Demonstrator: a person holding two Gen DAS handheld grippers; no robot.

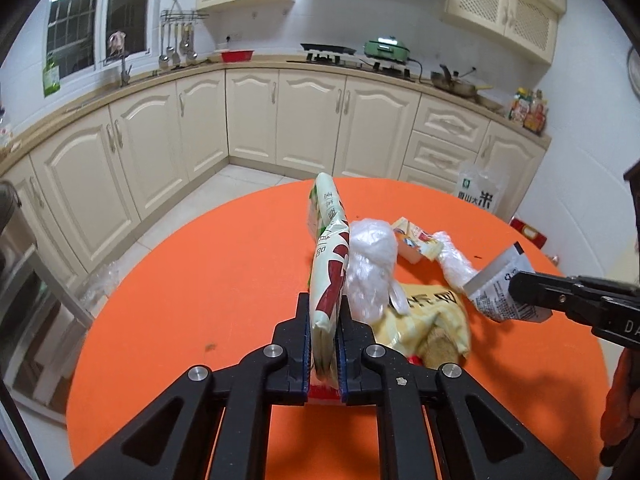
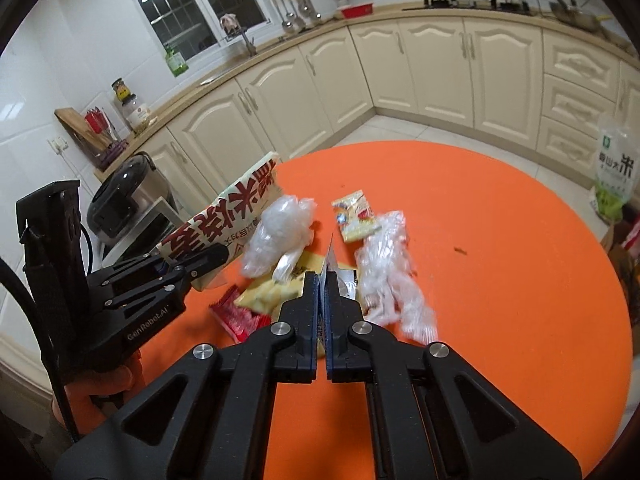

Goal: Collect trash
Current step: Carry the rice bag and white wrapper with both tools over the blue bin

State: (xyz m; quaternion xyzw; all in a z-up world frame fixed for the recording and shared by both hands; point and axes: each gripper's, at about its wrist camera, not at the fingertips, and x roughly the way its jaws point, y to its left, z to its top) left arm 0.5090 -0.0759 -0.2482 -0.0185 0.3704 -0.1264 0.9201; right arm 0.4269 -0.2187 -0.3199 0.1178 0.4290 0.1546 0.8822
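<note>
A round orange table [image 1: 192, 288] [image 2: 500, 264] holds a pile of trash. My left gripper [image 1: 324, 312] [image 2: 200, 264] is shut on a cream bag with red characters [image 1: 328, 264] [image 2: 228, 220], held up on edge. My right gripper [image 2: 323, 280] [image 1: 532, 296] is shut on a thin silver-and-white wrapper [image 2: 330, 256] [image 1: 496, 284], lifted off the table. Between them lie a crumpled clear plastic bag [image 1: 370, 268] [image 2: 276, 232], a small yellow snack packet [image 1: 416, 242] [image 2: 356, 216], another clear plastic wrap [image 1: 452, 260] [image 2: 384, 272], a yellow bag [image 1: 436, 320] [image 2: 272, 292] and a red wrapper [image 2: 236, 316].
Cream kitchen cabinets [image 1: 304, 120] curve around behind the table. A rice bag [image 1: 478, 196] [image 2: 614, 172] stands on the floor at the right. A dark rice cooker [image 2: 120, 188] sits on a low unit at the left. A person's hand [image 2: 100, 388] holds the left gripper.
</note>
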